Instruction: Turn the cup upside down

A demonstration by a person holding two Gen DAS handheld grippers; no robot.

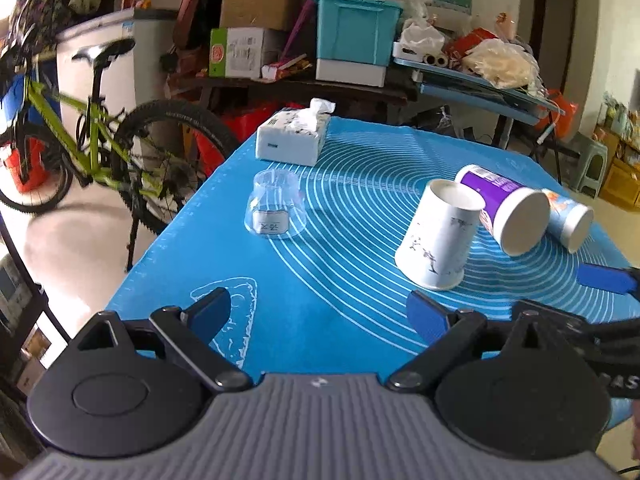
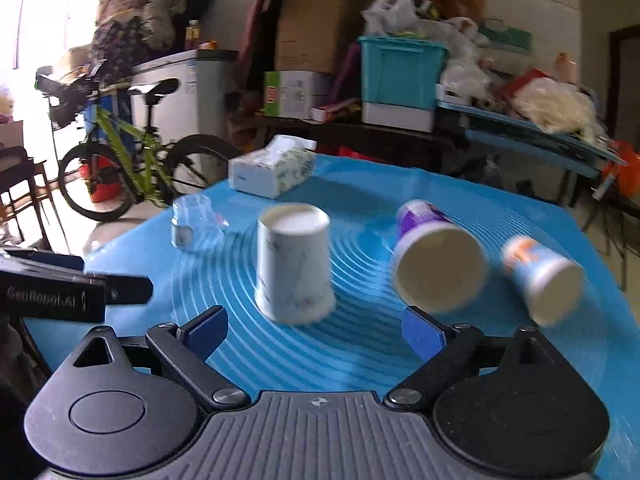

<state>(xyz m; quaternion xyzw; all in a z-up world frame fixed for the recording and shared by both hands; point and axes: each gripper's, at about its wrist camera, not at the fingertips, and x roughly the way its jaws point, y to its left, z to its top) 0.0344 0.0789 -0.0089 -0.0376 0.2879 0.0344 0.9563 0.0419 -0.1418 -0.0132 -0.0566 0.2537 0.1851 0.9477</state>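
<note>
A white paper cup [image 1: 438,236] [image 2: 294,266] stands upside down on the blue mat [image 1: 340,300]. A clear plastic cup [image 1: 276,210] [image 2: 192,226] also stands upside down, further left. A purple cup [image 1: 510,210] [image 2: 434,260] and a blue-and-orange cup [image 1: 568,220] [image 2: 540,276] lie on their sides, mouths toward the cameras. My left gripper [image 1: 320,316] is open and empty, low over the mat's near part. My right gripper [image 2: 316,330] is open and empty, just in front of the white cup. The right wrist view is blurred.
A tissue pack [image 1: 294,136] [image 2: 272,170] lies at the mat's far left corner. The table's left edge drops to the floor, where a green bicycle [image 1: 92,140] stands. A cluttered table with a teal bin [image 1: 354,36] is behind.
</note>
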